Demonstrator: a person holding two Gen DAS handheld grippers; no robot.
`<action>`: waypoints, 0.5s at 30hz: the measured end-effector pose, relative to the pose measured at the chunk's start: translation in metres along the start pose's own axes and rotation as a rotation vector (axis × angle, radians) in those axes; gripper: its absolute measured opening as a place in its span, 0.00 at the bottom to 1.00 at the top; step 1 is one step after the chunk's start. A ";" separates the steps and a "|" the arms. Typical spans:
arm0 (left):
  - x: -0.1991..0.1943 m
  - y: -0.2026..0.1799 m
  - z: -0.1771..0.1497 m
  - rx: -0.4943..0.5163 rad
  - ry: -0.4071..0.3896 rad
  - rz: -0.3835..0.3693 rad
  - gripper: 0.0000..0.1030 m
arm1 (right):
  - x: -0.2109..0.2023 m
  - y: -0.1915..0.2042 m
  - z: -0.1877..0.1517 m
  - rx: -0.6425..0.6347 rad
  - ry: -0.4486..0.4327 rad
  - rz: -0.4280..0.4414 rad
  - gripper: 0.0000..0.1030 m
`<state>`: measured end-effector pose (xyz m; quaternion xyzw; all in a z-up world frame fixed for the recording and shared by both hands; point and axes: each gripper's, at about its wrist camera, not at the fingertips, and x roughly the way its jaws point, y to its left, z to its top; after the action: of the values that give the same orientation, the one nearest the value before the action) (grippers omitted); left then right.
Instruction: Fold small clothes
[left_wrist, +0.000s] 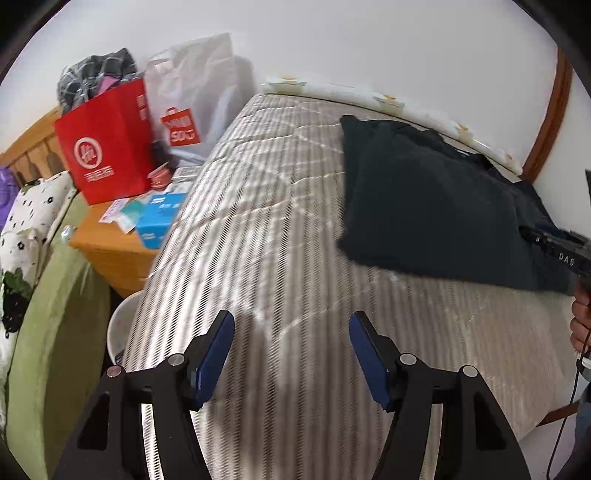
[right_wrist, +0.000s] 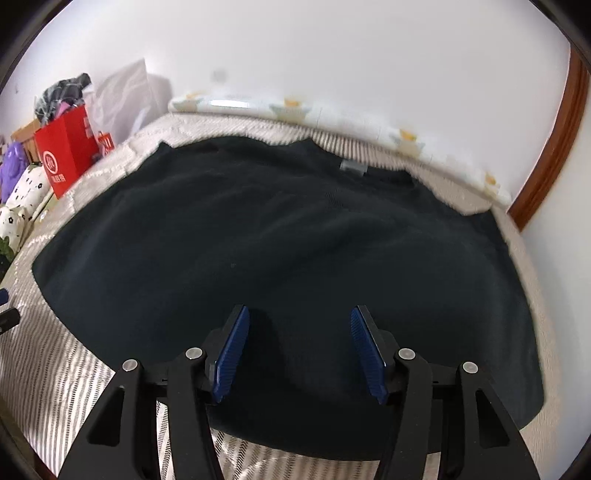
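- My left gripper (left_wrist: 291, 354) hangs over the striped bed cover (left_wrist: 266, 229), jaws spread, blue pads (left_wrist: 214, 358) facing each other with only bare cover showing between them.
- My right gripper (right_wrist: 300, 352) hangs over the near part of the dark garment (right_wrist: 258, 251), jaws spread; the blue pads (right_wrist: 232, 354) pinch nothing, and whether their tips touch the cloth I cannot tell.
- The dark garment lies spread flat on the bed cover, far and to the right of my left gripper (left_wrist: 428, 206), with its far edge close to the wall; a small grey label (right_wrist: 353, 166) shows at that far edge.
- In the left wrist view, the body of my right gripper (left_wrist: 557, 251) enters at the right edge above the garment's right side, with the person's hand (left_wrist: 581, 321) below it.
- A pale patterned strip of bedding (right_wrist: 295, 107) runs along the far side of the bed against the white wall (right_wrist: 332, 55).
- A red paper bag (left_wrist: 107, 147) stuffed with checked clothing stands on a wooden bedside table (left_wrist: 110, 251) at far left, a white plastic bag (left_wrist: 199, 99) beside it and a blue box (left_wrist: 159, 218) near the table's front.
- A green cushion (left_wrist: 48, 332) and a white flowered pillow (left_wrist: 26, 229) lie at the left edge.
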<state>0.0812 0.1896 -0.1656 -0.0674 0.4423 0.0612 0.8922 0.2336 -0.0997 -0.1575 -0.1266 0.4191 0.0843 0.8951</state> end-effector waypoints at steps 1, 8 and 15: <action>0.000 0.003 -0.002 -0.005 -0.001 0.006 0.60 | 0.008 0.000 -0.003 0.001 0.025 -0.002 0.55; 0.001 0.019 -0.007 -0.029 0.004 -0.041 0.60 | 0.004 0.007 -0.010 -0.037 0.062 -0.060 0.58; 0.000 0.033 -0.006 -0.106 0.011 -0.117 0.61 | -0.032 0.062 0.004 -0.121 -0.037 0.061 0.59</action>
<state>0.0712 0.2208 -0.1716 -0.1408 0.4387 0.0317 0.8870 0.2002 -0.0407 -0.1406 -0.1659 0.4002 0.1389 0.8905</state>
